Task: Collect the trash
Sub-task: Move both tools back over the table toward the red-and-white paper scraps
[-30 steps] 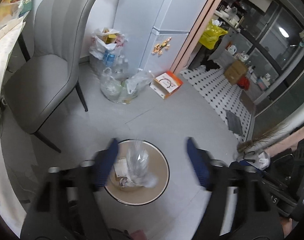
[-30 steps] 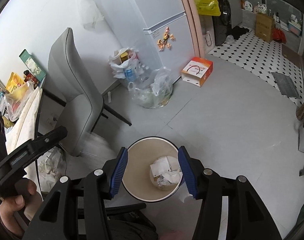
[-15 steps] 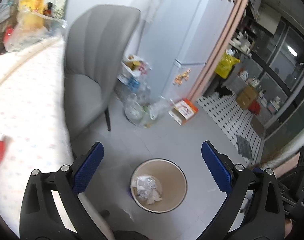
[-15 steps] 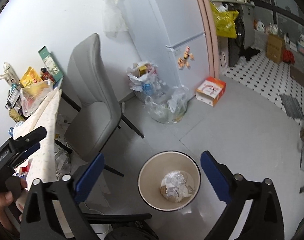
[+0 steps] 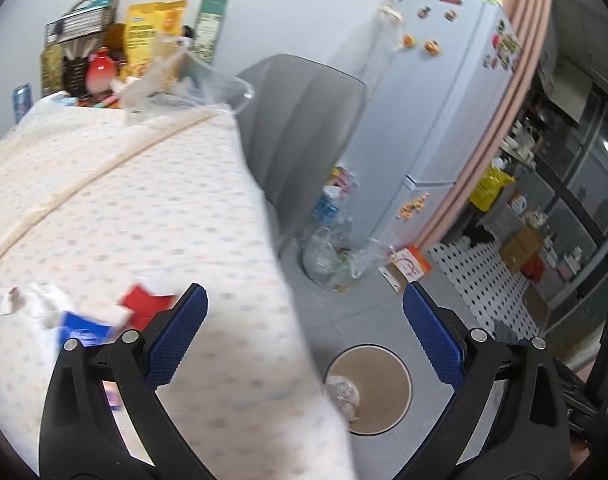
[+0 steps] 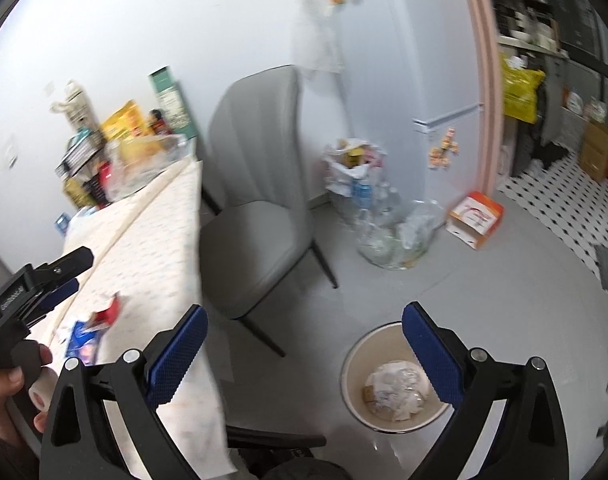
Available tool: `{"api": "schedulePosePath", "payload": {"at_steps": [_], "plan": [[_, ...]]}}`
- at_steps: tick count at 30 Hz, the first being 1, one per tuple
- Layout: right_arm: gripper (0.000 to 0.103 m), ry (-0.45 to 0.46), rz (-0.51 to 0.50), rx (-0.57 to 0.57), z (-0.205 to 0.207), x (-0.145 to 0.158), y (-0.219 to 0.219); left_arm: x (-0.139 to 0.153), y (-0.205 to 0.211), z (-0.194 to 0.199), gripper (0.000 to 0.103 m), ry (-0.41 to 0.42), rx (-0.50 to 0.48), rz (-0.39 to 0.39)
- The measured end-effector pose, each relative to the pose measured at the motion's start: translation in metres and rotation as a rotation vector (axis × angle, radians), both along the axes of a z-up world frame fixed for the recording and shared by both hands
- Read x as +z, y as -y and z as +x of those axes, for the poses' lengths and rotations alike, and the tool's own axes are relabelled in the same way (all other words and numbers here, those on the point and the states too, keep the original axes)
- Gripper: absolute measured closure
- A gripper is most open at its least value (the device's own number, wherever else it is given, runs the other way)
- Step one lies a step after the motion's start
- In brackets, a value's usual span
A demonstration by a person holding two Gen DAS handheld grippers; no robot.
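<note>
A round beige trash bin (image 5: pixel 388 408) (image 6: pixel 358 360) stands on the grey floor, holding crumpled plastic and paper (image 6: pixel 396 394). On the dotted tablecloth (image 5: pixel 144 208) lie red, blue and white wrappers (image 5: pixel 88 316) (image 6: pixel 94 326). My left gripper (image 5: pixel 304 334) hangs wide open over the table's edge, nothing between its blue pads; the wrappers lie just left of its left finger. My right gripper (image 6: pixel 304 350) is wide open too and empty, above the floor between table and bin. In the right wrist view a hand holds the left gripper (image 6: pixel 36 284) at the left edge.
A grey chair (image 6: pixel 256 200) stands by the table, near a white fridge (image 5: pixel 432 120). Clear bags of bottles (image 6: pixel 396 240) and an orange-white box (image 6: pixel 476 218) sit on the floor by the fridge. Boxes, packets and a clear container (image 5: pixel 176 88) crowd the table's far end.
Both grippers opened wide, dropping plastic and paper into the bin. Both then rose and swung left, so the table with its wrappers has come into view.
</note>
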State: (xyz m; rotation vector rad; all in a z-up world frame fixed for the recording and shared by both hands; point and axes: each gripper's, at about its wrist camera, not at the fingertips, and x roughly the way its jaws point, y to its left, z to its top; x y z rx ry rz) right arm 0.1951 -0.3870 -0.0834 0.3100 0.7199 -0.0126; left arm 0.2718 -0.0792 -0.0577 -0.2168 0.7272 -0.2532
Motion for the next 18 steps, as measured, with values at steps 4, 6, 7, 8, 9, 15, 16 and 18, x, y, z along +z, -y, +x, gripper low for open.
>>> {"api": "schedulePosePath", "payload": {"at_steps": [4, 6, 7, 8, 9, 15, 16, 18], "plan": [[0.008, -0.004, 0.007, 0.058, 0.007, 0.005, -0.034, 0.0, -0.039, -0.006, 0.006, 0.006, 0.049, -0.001], [0.008, -0.004, 0.002, 0.085, 0.011, 0.008, -0.053, 0.0, -0.057, -0.01, 0.006, 0.009, 0.075, -0.002], [0.008, -0.004, 0.001, 0.1, 0.013, 0.009, -0.062, 0.0, -0.066, -0.011, 0.006, 0.008, 0.089, -0.004], [0.008, -0.005, -0.001, 0.113, 0.014, 0.01, -0.07, -0.001, -0.074, -0.012, 0.006, 0.008, 0.099, -0.007], [0.008, -0.006, -0.004, 0.124, 0.015, 0.01, -0.078, -0.001, -0.082, -0.014, 0.006, 0.008, 0.11, -0.009], [0.008, -0.004, -0.017, 0.188, 0.024, 0.012, -0.121, -0.003, -0.129, -0.021, 0.007, 0.004, 0.176, -0.014], [0.008, -0.005, -0.018, 0.194, 0.027, 0.012, -0.126, -0.005, -0.137, -0.022, 0.007, 0.004, 0.187, -0.015], [0.008, -0.009, -0.019, 0.215, 0.03, 0.012, -0.139, -0.007, -0.15, -0.025, 0.01, -0.002, 0.207, -0.018]]}}
